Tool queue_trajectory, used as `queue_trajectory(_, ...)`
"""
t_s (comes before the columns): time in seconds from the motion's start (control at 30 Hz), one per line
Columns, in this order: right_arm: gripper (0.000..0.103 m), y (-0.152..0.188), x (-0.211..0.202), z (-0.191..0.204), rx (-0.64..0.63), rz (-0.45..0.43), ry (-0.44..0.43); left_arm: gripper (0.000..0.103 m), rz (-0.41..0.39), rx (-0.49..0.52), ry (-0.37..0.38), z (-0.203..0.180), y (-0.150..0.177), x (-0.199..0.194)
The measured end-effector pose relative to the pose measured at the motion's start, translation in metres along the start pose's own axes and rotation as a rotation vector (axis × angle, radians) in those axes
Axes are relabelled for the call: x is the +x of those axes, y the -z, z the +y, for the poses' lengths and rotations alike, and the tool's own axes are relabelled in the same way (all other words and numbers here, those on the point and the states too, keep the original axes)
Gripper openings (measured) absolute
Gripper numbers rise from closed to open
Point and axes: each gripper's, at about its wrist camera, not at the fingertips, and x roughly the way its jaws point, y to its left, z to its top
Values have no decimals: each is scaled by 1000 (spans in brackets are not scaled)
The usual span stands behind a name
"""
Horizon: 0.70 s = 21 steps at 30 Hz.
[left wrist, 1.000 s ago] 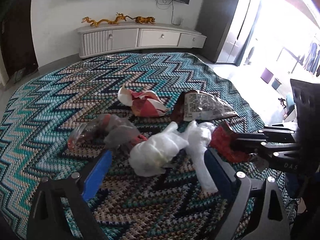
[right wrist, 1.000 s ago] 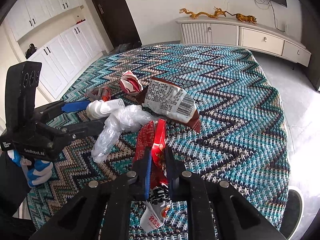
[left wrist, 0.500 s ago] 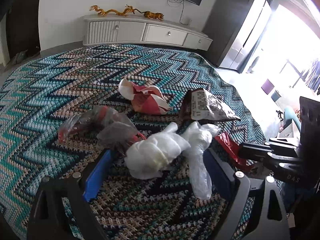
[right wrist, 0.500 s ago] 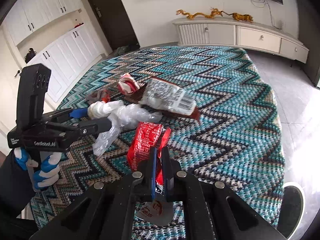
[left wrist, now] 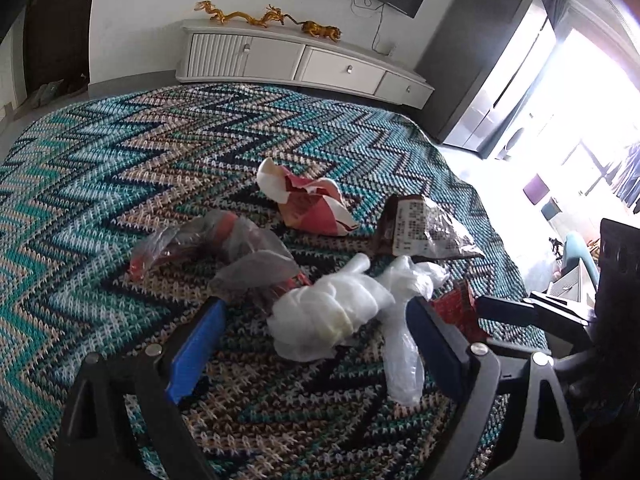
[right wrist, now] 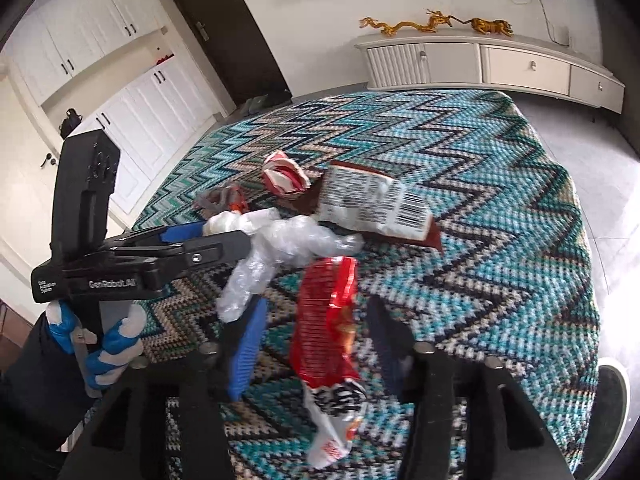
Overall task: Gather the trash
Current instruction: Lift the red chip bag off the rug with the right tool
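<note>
Several pieces of trash lie on a zigzag-patterned blanket. My left gripper is open around a crumpled white plastic bag, its jaws on either side. My right gripper is open, and a red snack wrapper lies loose between its jaws. The red wrapper also shows in the left wrist view. Farther off lie a brown barcode packet, a red-and-white wrapper and a clear wrapper with red inside.
A white low cabinet with golden dragon figures stands against the far wall. White cupboards and a dark door are to the left in the right wrist view. The blanket's edge drops off to the floor on the right.
My right gripper was shut on the red wrapper and has opened, so the wrapper now lies loose between its jaws. My left gripper stayed open around the white bag and moved slightly closer.
</note>
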Motion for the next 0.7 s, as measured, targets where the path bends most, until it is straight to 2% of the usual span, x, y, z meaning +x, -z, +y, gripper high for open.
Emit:
queue_trajectory(0.13, 62, -1, 9, 12, -17, 22, -8, 91, -6, -19, 7, 4, -1, -4)
queue_trajectory(0.27, 62, -1, 19, 21, -27, 38, -11, 91, -7, -30, 0, 12, 0, -9)
queue_trajectory(0.47, 61, -3, 26, 23, -30, 53, -1, 91, -12, 38, 26, 2, 4, -16)
queue_trajectory(0.53, 52, 0, 27, 20, -23, 58, 4, 91, -9, 67, 40, -3, 5, -15)
queue_trajectory(0.7, 39, 6, 20, 11, -12, 58, 8, 91, -10, 85, 82, -9, 3, -13)
